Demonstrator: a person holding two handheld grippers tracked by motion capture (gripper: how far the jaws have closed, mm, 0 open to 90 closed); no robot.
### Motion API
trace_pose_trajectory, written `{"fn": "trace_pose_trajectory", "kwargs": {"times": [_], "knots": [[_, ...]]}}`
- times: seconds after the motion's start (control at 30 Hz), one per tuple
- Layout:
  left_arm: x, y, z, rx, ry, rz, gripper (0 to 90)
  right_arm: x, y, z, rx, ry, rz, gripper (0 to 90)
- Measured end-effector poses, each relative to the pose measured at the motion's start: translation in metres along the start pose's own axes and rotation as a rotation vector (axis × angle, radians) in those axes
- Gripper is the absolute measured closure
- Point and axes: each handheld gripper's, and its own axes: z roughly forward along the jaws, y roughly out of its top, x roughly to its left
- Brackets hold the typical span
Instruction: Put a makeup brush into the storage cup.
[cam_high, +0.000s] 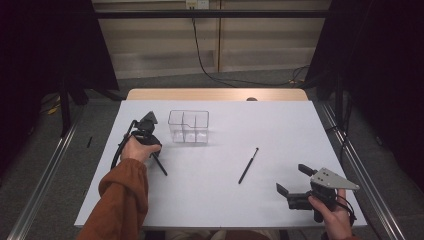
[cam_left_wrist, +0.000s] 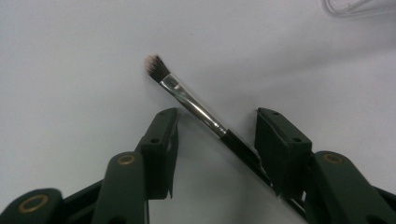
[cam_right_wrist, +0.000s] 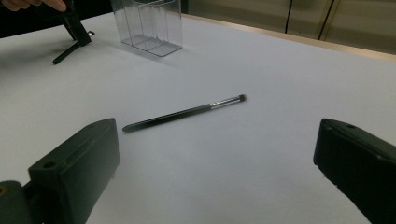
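Note:
A makeup brush (cam_left_wrist: 191, 100) with dark bristles, a silver ferrule and a black handle lies on the white table between the jaws of my left gripper (cam_left_wrist: 217, 116). The jaws stand apart, and the handle runs under the right one. In the high view that brush (cam_high: 161, 167) pokes out below the left gripper (cam_high: 150, 142), just left of a clear plastic organizer (cam_high: 189, 127). A second, thinner black brush (cam_high: 248, 165) lies in mid-table. My right gripper (cam_high: 293, 179) hovers open near the front right, with that brush (cam_right_wrist: 182, 113) lying ahead of its jaws (cam_right_wrist: 218, 128).
The organizer (cam_right_wrist: 147, 25) has several empty compartments and stands at the table's back left. A white sheet (cam_high: 280, 125) covers the table, with a wooden edge (cam_high: 215, 94) at the far side. Metal rails (cam_high: 357, 165) run along both sides.

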Motion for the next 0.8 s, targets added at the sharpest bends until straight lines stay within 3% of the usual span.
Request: {"fn": "trace_pose_trajectory", "kwargs": {"times": [0.3,0.8], "knots": [[-0.0008,-0.0011,-0.0025,0.026,-0.001,-0.009,68.4,0.0001,-0.0004,-0.0001,0.004,0.000,-0.002,0.0],[0.0002,0.0009,-0.0015,0.055,-0.005,0.011,80.8,0.0002,-0.0005,0.0003,0.007,0.002,-0.002,0.0]]}}
